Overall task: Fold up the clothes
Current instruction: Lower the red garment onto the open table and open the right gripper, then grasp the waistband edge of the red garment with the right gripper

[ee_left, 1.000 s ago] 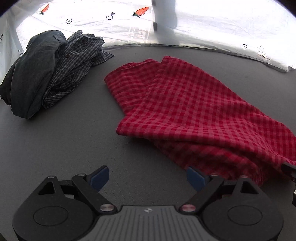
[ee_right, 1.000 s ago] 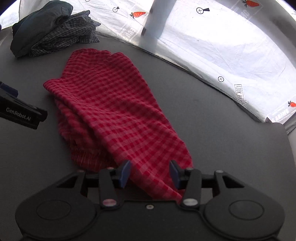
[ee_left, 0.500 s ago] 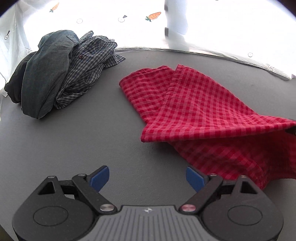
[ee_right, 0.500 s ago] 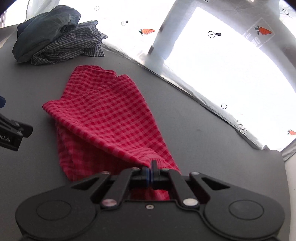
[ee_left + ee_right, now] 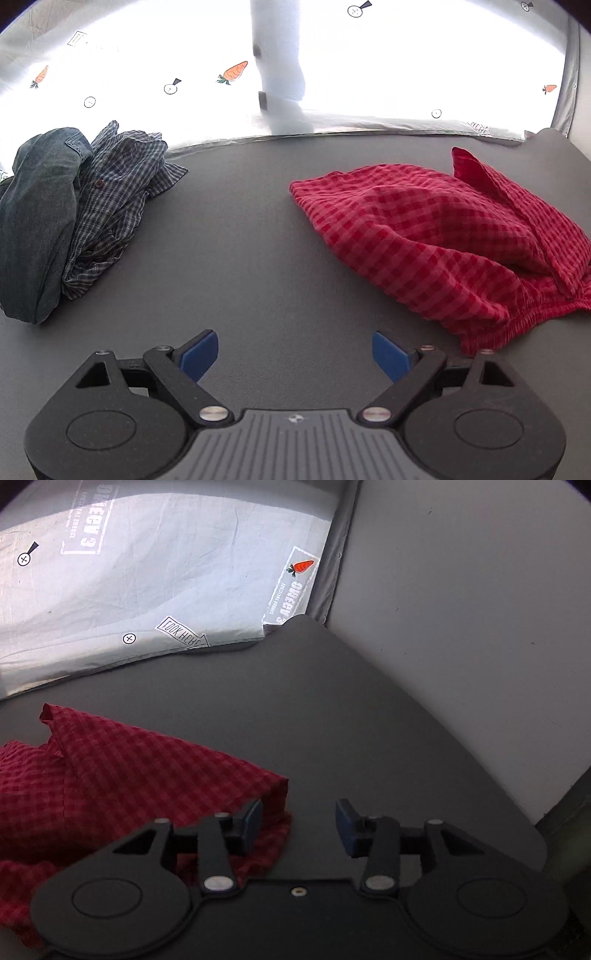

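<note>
While the left gripper hangs over bare grey tabletop with its blue pads spread wide and nothing between them, the red checked garment lies bunched on the right side of the table, one flap folded up over its far right part and its gathered hem facing the near side. At the far left a dark denim piece and a blue-grey plaid shirt sit heaped together, touching, well apart from the red cloth. The right gripper has just been opening; its jaws stand partly apart over the grey surface, empty, with the corner of the red garment just beside its left pad. A white sheet printed with carrots hangs beyond the table's far edge.
</note>
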{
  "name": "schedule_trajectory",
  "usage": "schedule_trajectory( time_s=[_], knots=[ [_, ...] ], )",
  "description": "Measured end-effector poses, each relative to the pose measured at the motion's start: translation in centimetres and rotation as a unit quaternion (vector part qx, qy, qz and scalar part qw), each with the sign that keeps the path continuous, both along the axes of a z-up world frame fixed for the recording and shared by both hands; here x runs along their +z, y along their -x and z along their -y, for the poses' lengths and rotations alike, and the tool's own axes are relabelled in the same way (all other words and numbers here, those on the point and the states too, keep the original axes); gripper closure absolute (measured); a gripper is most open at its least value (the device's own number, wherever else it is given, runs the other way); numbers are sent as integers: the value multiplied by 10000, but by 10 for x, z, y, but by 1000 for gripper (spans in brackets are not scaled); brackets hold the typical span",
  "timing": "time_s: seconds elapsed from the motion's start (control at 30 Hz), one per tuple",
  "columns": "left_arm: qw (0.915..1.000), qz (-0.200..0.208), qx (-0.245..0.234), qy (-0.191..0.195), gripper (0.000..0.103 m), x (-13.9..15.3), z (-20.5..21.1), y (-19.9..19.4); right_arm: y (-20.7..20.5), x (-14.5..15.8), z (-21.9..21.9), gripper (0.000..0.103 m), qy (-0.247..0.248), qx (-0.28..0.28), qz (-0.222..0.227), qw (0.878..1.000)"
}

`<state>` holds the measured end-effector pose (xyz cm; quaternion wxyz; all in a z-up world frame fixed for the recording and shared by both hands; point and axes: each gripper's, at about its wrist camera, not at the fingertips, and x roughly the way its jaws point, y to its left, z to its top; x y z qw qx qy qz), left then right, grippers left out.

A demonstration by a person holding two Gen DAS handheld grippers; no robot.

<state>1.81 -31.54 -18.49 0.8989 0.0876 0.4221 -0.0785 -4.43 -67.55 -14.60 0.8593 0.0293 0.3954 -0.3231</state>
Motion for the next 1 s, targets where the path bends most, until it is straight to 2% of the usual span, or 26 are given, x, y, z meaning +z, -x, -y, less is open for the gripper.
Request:
schedule_trajectory(
  time_s=[0.07, 0.17, 0.23, 0.33, 0.4, 0.5, 0.63, 0.77, 0.9, 0.93, 1.0],
  knots=[
    [9997, -60, -218, -27, 12, -7, 14, 3, 19, -20, -11, 56, -90, 311, -279, 9991],
    [9984, -72, -554, -61, 12, -12, 44, 13, 28, -47, -23, 58, -234, 734, -463, 9960],
    [9973, -102, -714, -104, 12, -16, 64, 16, 22, -58, -22, 58, -381, 958, -382, 9939],
    [9976, -298, -610, 148, 13, -24, 86, 14, 13, -70, -15, 58, -638, 1309, -148, 9892],
    [9979, -319, -522, 210, 14, -29, 99, 14, 5, -80, -20, 58, -297, 1784, -339, 9829],
    [9981, -128, -606, -47, 15, -36, 120, 18, -1, -95, -27, 58, 276, 2301, -666, 9705],
    [9965, 26, -698, -467, 18, -51, 137, 29, -10, -111, -21, 58, 486, 2478, -734, 9648],
    [9943, 98, -740, -764, 24, -64, 148, 31, -18, -123, -22, 58, 945, 2836, -905, 9500],
    [9941, 235, -613, -866, 24, -66, 154, 28, -23, -127, -21, 59, 1082, 2938, -795, 9464],
    [9941, 269, -575, -882, 24, -66, 155, 27, -24, -126, -21, 61, 1104, 2910, -723, 9476],
    [9936, 350, -513, -946, 24, -66, 158, 26, -26, -124, -20, 77, 1055, 2881, -592, 9499]
  ],
)
